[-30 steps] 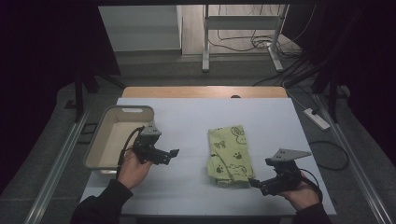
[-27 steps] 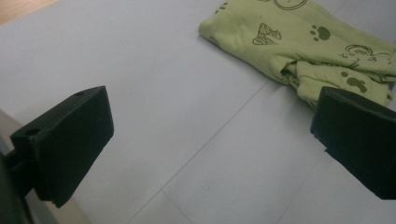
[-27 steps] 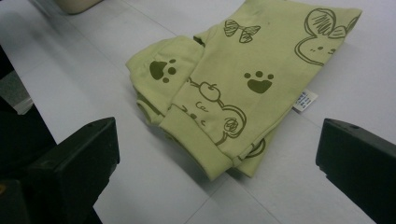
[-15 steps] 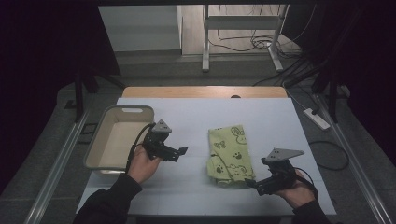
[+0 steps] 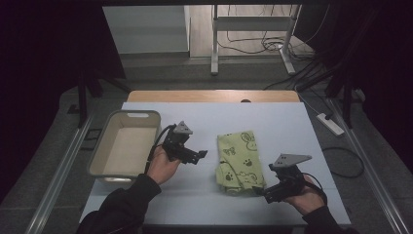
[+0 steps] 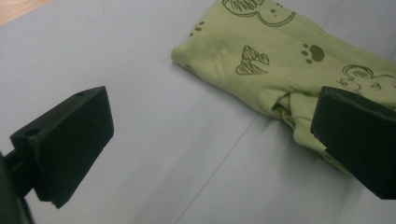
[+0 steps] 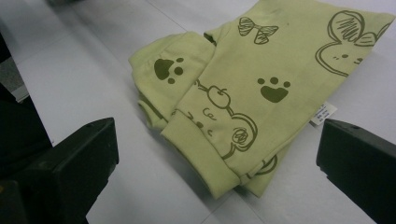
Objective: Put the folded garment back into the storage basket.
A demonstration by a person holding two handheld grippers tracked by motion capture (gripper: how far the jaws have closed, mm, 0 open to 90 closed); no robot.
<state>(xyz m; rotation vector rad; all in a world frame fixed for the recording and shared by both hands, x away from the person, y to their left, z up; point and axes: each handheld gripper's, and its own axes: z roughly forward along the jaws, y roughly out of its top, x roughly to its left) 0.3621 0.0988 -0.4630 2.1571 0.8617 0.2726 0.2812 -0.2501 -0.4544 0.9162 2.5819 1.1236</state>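
Moved rightward since a second ago: left tool (image 5: 200, 154), carried from beside the bin toward the green cloth (image 5: 239, 161), now hovering just left of it, jaws spread wide and holding nothing. Shifted slightly too: right tool (image 5: 260, 190), now at the cloth's near right corner, jaws likewise wide apart and empty. Folded into a rough rectangle, lying flat on the pale bench (image 5: 272, 122) a little right of centre, well apart from the bin. Printed with dark paw marks, bows, rabbit heads and apples. Seen from the left gripper view with one folded edge of the cloth (image 6: 280, 56) running diagonally from the top centre down to the right jaw, which partly covers its bunched corner; bare bench under the left jaw. Seen from the right gripper view with the cloth (image 7: 261, 88) lying between and beyond the two jaws, layers stacked, a ribbed cuff at the near edge and a small white label (image 7: 323, 113) sticking out at the right side. Not touched by either tool as far as visible. Set at the bench's left edge: a beige plastic bin (image 5: 147, 117), rectangular, open on top. Held from below: each tool in one hand, dark sleeves entering from the bottom of the high view.
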